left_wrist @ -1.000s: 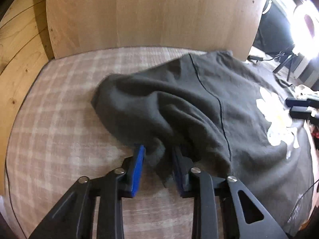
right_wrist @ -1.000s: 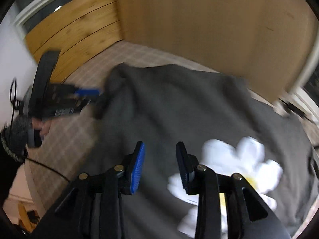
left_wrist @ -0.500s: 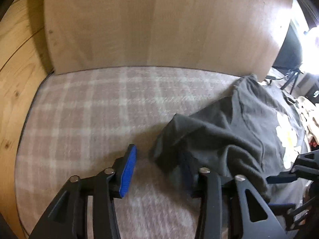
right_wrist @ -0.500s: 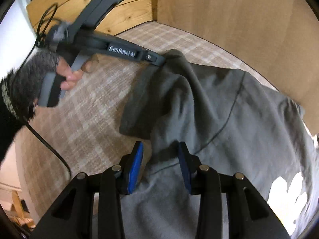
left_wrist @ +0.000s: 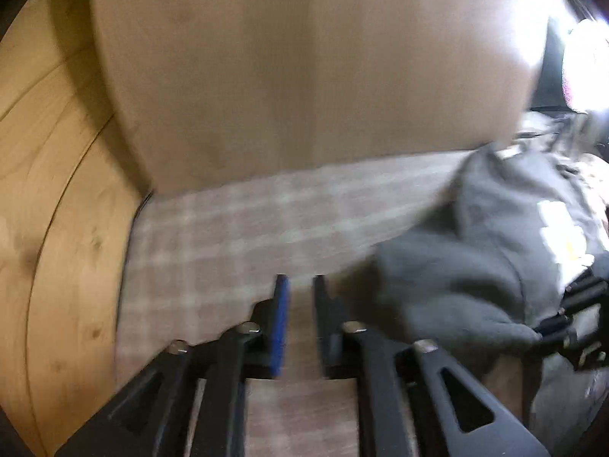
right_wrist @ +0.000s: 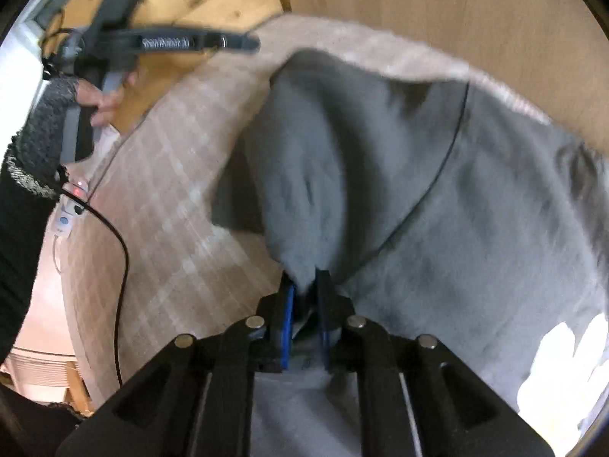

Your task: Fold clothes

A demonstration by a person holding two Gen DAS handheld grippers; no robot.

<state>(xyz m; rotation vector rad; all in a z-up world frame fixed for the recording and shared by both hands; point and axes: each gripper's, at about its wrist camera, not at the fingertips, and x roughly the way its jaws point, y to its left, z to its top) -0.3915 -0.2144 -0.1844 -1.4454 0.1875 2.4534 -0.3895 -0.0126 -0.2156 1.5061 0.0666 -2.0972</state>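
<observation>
The right claw (right_wrist: 304,297) had just closed on a shirt (right_wrist: 437,190) fold to carry it over, while the left claw (left_wrist: 300,304), just reopened, stood narrowly apart and empty over the bed (left_wrist: 247,228).

My right gripper (right_wrist: 304,285) points steeply down, its jaws just closed onto a fold of the grey sweatshirt (right_wrist: 437,198); my left gripper (left_wrist: 300,293) tilts down, jaws just reopened slightly, nothing between them

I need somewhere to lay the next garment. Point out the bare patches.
The checked bed cover lies bare between the wooden headboard, the plank wall and the grey sweatshirt. The sweatshirt side is crowded.
</observation>
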